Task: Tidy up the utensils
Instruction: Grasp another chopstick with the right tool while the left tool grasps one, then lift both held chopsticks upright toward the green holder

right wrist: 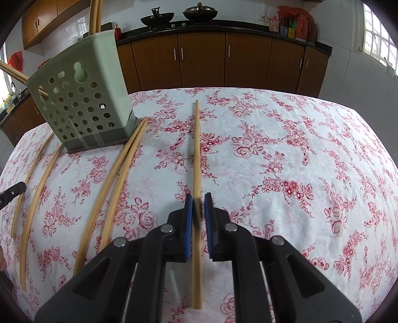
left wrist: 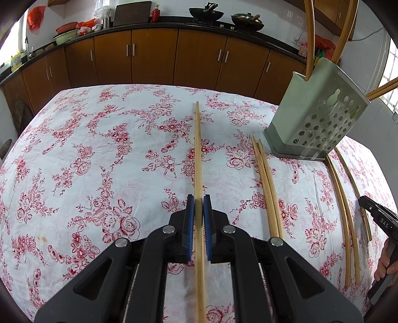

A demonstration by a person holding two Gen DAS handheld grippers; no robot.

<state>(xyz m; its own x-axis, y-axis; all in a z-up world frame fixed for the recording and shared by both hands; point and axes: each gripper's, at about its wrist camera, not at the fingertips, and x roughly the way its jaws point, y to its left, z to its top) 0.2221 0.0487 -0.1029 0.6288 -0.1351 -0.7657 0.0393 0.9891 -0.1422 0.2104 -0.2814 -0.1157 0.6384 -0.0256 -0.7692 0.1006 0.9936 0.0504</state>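
A pale green perforated utensil holder (left wrist: 316, 116) stands on the floral tablecloth and holds several chopsticks; it also shows in the right wrist view (right wrist: 79, 104). In the left wrist view my left gripper (left wrist: 199, 206) has its blue pads close around a bamboo chopstick (left wrist: 197, 149) lying on the cloth; contact is unclear. In the right wrist view my right gripper (right wrist: 198, 205) straddles another chopstick (right wrist: 196, 149) with a small gap on each side. More chopstick pairs lie between them (left wrist: 267, 183) (right wrist: 117, 174) (right wrist: 34, 188).
The table is covered with a white and red floral cloth (left wrist: 99, 149). Brown kitchen cabinets (left wrist: 154, 57) and a counter with woks (left wrist: 206, 12) stand behind the table. The right gripper's body (left wrist: 380, 218) shows at the right edge of the left wrist view.
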